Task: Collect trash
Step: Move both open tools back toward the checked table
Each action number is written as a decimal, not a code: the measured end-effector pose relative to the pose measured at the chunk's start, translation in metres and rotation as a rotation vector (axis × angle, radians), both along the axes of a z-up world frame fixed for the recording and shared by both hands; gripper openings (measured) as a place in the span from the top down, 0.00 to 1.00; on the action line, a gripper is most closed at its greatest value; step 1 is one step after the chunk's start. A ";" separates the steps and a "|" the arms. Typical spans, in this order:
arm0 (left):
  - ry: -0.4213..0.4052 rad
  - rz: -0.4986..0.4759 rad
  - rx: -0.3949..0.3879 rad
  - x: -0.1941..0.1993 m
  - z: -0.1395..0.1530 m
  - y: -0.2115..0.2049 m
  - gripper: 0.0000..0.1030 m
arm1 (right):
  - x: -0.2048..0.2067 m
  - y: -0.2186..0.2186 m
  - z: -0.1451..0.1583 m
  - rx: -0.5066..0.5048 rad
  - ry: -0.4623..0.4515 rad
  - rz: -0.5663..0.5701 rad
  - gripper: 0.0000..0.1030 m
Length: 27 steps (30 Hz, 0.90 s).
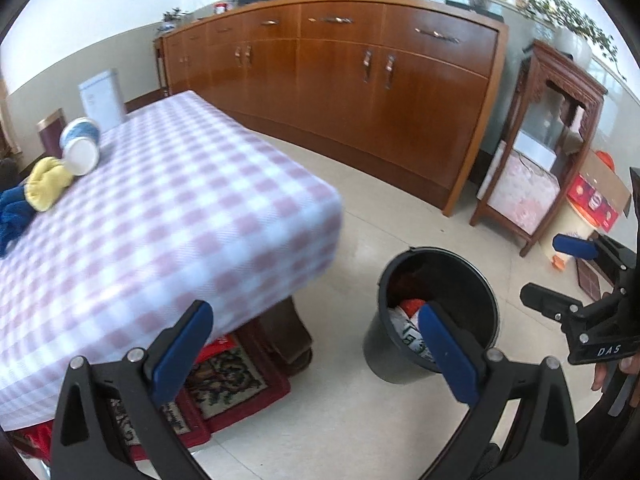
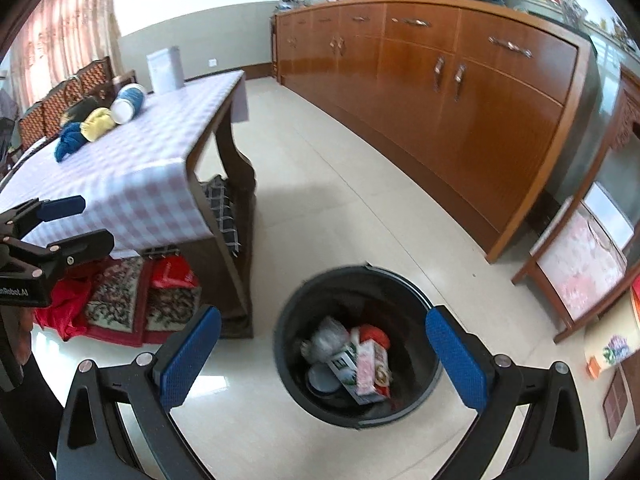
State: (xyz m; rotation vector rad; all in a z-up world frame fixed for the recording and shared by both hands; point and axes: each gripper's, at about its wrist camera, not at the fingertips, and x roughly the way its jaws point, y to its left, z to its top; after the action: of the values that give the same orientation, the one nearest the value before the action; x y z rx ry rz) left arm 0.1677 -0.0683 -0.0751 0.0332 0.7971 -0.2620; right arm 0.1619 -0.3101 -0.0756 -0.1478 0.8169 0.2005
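A black bin [image 2: 400, 292] stands on the floor beside the table, holding a carton [image 2: 370, 368], a red scrap and crumpled plastic. My right gripper [image 2: 322, 360] hangs open over it, nothing between its blue pads. My left gripper [image 1: 316, 348] is open and empty too, between the table corner and the bin [image 1: 460, 288]. On the checked tablecloth [image 1: 180, 208] lies a tipped blue-and-white paper cup [image 1: 80, 146] next to a yellow cloth [image 1: 48, 184] and a blue cloth [image 1: 12, 212]. Each gripper shows in the other's view: the right gripper [image 1: 560, 272], the left gripper [image 2: 76, 222].
A long wooden sideboard [image 1: 340, 80] runs along the far wall. A carved wooden stand [image 1: 540, 152] and a cardboard box [image 1: 596, 200] sit to the right. A patterned rug [image 2: 132, 300] and red bag lie under the table. A white box [image 2: 164, 68] stands at the table's far end.
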 end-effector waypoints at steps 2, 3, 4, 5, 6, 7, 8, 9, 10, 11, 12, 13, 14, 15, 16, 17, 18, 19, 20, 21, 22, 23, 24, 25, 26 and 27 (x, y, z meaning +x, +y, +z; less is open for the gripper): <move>-0.013 0.024 0.000 -0.002 0.004 0.010 0.00 | 0.000 0.012 0.004 0.004 -0.012 0.022 0.00; -0.017 0.033 0.000 -0.004 0.006 0.014 0.00 | 0.001 0.017 0.006 0.006 -0.017 0.032 0.00; -0.024 0.046 -0.001 -0.004 0.008 0.021 0.00 | 0.001 0.025 0.009 0.006 -0.026 0.045 0.00; -0.029 0.058 0.000 -0.006 0.010 0.026 0.00 | 0.001 0.030 0.011 0.009 -0.032 0.054 0.00; -0.034 0.071 -0.002 -0.007 0.012 0.031 0.00 | 0.002 0.035 0.013 0.015 -0.037 0.064 0.00; -0.039 0.084 -0.003 -0.007 0.014 0.037 0.00 | 0.002 0.039 0.016 0.018 -0.044 0.072 0.00; -0.046 0.102 -0.003 -0.008 0.017 0.046 0.00 | 0.002 0.045 0.018 0.018 -0.055 0.081 0.00; -0.051 0.115 -0.004 -0.009 0.020 0.052 0.00 | 0.003 0.051 0.021 0.019 -0.067 0.092 0.00; -0.056 0.127 -0.005 -0.010 0.022 0.057 0.00 | 0.004 0.056 0.024 0.020 -0.080 0.100 0.00; -0.063 0.143 -0.003 -0.010 0.024 0.066 0.00 | 0.006 0.063 0.027 0.017 -0.095 0.107 0.00; -0.070 0.160 0.000 -0.011 0.027 0.074 0.00 | 0.008 0.070 0.030 0.014 -0.106 0.118 0.00; -0.076 0.175 0.004 -0.011 0.030 0.084 0.00 | 0.010 0.076 0.032 0.015 -0.109 0.127 0.00; -0.080 0.185 0.006 -0.012 0.031 0.091 0.00 | 0.014 0.084 0.034 0.018 -0.113 0.141 0.00; -0.086 0.203 0.010 -0.012 0.033 0.101 0.00 | 0.018 0.090 0.036 0.019 -0.118 0.146 0.00; -0.089 0.217 0.014 -0.012 0.034 0.109 0.00 | 0.022 0.099 0.038 0.023 -0.122 0.158 0.00; -0.093 0.239 0.016 -0.012 0.037 0.122 0.00 | 0.025 0.106 0.039 0.028 -0.121 0.170 0.00; -0.094 0.256 0.016 -0.012 0.038 0.132 0.00 | 0.029 0.114 0.042 0.033 -0.123 0.180 0.00; -0.096 0.274 0.015 -0.013 0.039 0.142 0.00 | 0.032 0.121 0.044 0.038 -0.125 0.187 0.00; -0.101 0.302 0.018 -0.013 0.041 0.157 0.00 | 0.037 0.131 0.046 0.050 -0.120 0.205 0.00; -0.105 0.323 0.021 -0.014 0.043 0.167 0.00 | 0.040 0.140 0.047 0.053 -0.115 0.218 0.00; -0.111 0.344 0.023 -0.015 0.045 0.177 0.00 | 0.045 0.153 0.050 0.046 -0.116 0.229 0.00; -0.119 0.363 0.023 -0.016 0.046 0.188 0.00 | 0.048 0.163 0.051 0.039 -0.115 0.239 0.00; -0.127 0.385 0.024 -0.018 0.048 0.201 0.00 | 0.052 0.175 0.053 0.040 -0.110 0.251 0.00; -0.130 0.415 0.031 -0.020 0.050 0.215 0.00 | 0.055 0.184 0.054 0.044 -0.108 0.258 0.00; -0.132 0.435 0.039 -0.021 0.050 0.223 0.00 | 0.060 0.197 0.055 0.052 -0.109 0.269 0.00; -0.134 0.459 0.048 -0.022 0.051 0.236 0.01 | 0.064 0.208 0.056 0.059 -0.109 0.283 0.00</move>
State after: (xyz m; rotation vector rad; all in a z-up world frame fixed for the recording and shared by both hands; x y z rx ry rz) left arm 0.1459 0.1673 -0.0245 -0.0860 0.6567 0.1928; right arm 0.2260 -0.1020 -0.0193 -0.2175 0.6792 0.4791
